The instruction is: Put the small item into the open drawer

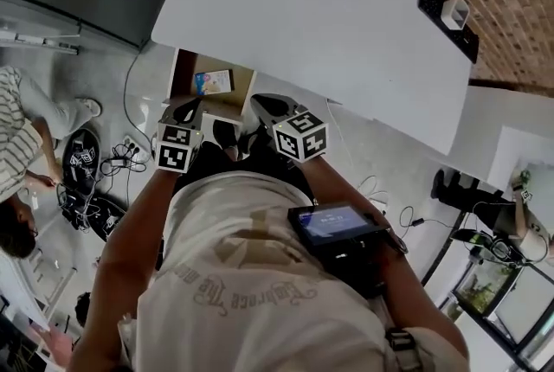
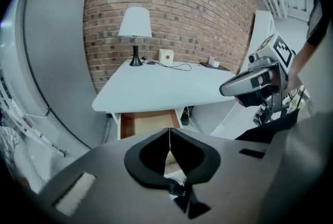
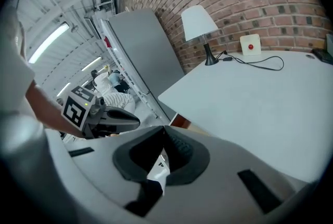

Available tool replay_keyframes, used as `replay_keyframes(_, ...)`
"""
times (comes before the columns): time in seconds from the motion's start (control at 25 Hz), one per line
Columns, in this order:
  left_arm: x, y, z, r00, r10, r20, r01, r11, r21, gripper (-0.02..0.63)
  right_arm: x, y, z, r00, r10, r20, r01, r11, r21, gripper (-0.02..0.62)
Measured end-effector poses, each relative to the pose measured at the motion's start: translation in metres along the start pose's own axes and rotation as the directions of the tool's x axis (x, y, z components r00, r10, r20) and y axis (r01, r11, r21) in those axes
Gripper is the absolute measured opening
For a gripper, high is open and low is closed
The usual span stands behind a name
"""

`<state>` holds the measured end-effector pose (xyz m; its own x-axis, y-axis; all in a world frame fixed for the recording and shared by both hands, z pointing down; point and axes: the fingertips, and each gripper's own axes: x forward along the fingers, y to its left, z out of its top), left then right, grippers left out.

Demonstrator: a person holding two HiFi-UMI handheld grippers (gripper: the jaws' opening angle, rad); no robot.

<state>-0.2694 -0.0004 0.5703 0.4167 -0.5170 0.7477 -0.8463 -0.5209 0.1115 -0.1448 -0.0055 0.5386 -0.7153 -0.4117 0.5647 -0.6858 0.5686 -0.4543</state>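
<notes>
Brick-walled room, white table (image 1: 346,24) with its drawer (image 1: 208,61) open underneath: the small item (image 1: 214,82) lies inside, so left gripper (image 1: 186,112) and right gripper (image 1: 267,106) sit near the person's torso, jaws closed and empty, placement likely done.

The white table (image 1: 346,41) before me bears a lamp (image 2: 135,30), a button box (image 2: 165,55) and cable (image 3: 263,65) along its far edge; its drawer (image 2: 148,122) stands open.

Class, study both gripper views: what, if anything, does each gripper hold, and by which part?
Nothing is held. The left gripper and the right gripper both have their fingers shut together with nothing between them.
</notes>
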Motion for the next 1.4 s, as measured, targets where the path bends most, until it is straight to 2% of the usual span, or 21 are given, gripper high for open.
replay_keyframes(0.24, -0.014, -0.001, 0.034, 0.996, 0.005, 0.094, -0.003, 1.000, -0.014, 0.009, -0.016, 0.003, 0.038, 0.998, 0.013, 0.063, -0.010, 0.999, -0.052, 0.006)
replay_keyframes(0.44, -0.024, -0.011, 0.051, 0.990, -0.008, 0.144, 0.010, 1.000, -0.017, 0.009, -0.033, 0.004, 0.053, 0.995, 0.008, 0.101, 0.000, 0.997, -0.079, 0.006)
replay_keyframes(0.68, -0.041, -0.004, 0.055, 0.985, -0.020, 0.172, 0.026, 0.999, -0.028, 0.009, -0.035, 0.014, 0.061, 0.992, 0.013, 0.122, 0.000, 0.994, -0.105, 0.006)
replay_keyframes(1.04, -0.060, 0.009, 0.064, 0.975, -0.035, 0.219, 0.036, 0.999, 0.001, 0.009, -0.040, 0.030, 0.074, 0.985, 0.004, 0.175, 0.025, 0.986, -0.166, 0.006)
replay_keyframes(1.4, -0.058, 0.006, 0.060, 0.973, -0.057, 0.223, 0.054, 0.998, 0.017, 0.009, -0.055, 0.028, 0.070, 0.980, -0.033, 0.196, 0.064, 0.986, -0.154, 0.006)
